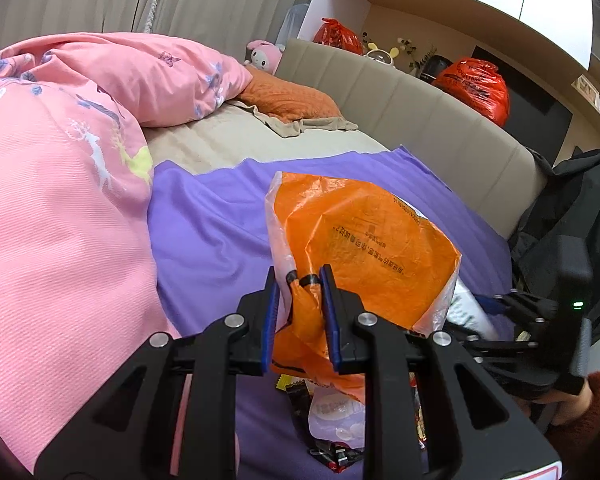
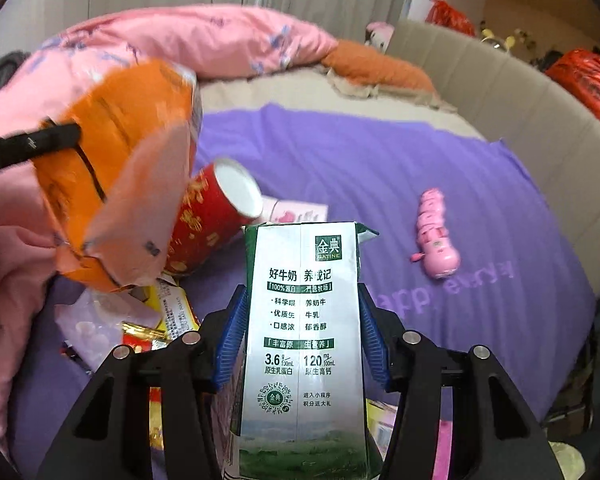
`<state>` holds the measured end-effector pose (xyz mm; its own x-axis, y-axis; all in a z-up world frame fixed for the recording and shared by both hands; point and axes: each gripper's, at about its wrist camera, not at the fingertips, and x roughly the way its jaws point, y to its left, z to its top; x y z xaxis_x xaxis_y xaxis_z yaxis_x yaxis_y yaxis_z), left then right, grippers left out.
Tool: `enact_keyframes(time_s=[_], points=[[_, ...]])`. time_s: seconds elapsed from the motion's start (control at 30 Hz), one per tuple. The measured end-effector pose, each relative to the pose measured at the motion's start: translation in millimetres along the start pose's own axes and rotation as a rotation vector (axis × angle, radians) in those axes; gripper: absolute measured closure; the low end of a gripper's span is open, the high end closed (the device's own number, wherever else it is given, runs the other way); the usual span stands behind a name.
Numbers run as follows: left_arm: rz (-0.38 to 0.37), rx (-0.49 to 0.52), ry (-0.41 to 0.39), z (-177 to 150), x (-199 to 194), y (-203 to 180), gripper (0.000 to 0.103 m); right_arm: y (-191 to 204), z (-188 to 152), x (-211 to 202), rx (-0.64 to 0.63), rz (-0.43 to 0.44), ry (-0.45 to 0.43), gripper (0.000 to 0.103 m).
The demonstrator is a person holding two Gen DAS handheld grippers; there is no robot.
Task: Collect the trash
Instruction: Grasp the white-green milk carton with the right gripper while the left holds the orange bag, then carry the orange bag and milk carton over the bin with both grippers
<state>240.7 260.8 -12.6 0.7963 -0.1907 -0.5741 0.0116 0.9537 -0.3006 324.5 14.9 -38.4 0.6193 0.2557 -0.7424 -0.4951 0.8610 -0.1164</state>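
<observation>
My left gripper (image 1: 300, 280) is shut on the bunched edge of an orange plastic bag (image 1: 364, 248) and holds it up over the purple sheet. The bag also shows in the right wrist view (image 2: 112, 184), hanging open at the left. My right gripper (image 2: 302, 300) is shut on a white and green milk carton (image 2: 304, 320), held upright to the right of the bag. A red paper cup (image 2: 212, 216) lies on its side behind the carton. Several wrappers (image 2: 160, 316) lie on the sheet under the bag.
A pink toy (image 2: 436, 236) lies on the purple sheet (image 2: 380, 168) at the right. A pink duvet (image 1: 60, 200) is heaped at the left. An orange pillow (image 1: 288, 100) and the padded headboard (image 1: 420, 108) are behind. Red bags (image 1: 476, 88) stand on the shelf.
</observation>
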Motion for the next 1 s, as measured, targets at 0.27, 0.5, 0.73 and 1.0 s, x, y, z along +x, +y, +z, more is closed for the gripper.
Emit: enact_keyframes(time_s=[0.27, 0.5, 0.73, 1.0], points=[[-0.023, 0.011, -0.017, -2, -6, -7, 0.084, -24, -17, -66, 0.059, -0.029, -0.147, 0.053], [-0.001, 0.106, -0.033, -15, -17, -38, 0.084, -49, -40, -117, 0.125, -0.033, -0.262, 0.054], [0.010, 0.177, -0.003, -31, -23, -64, 0.083, -56, -69, -114, 0.188, -0.006, -0.218, 0.054], [-0.010, 0.165, 0.056, -42, -10, -61, 0.083, -39, -120, -66, 0.221, 0.121, -0.056, 0.053]])
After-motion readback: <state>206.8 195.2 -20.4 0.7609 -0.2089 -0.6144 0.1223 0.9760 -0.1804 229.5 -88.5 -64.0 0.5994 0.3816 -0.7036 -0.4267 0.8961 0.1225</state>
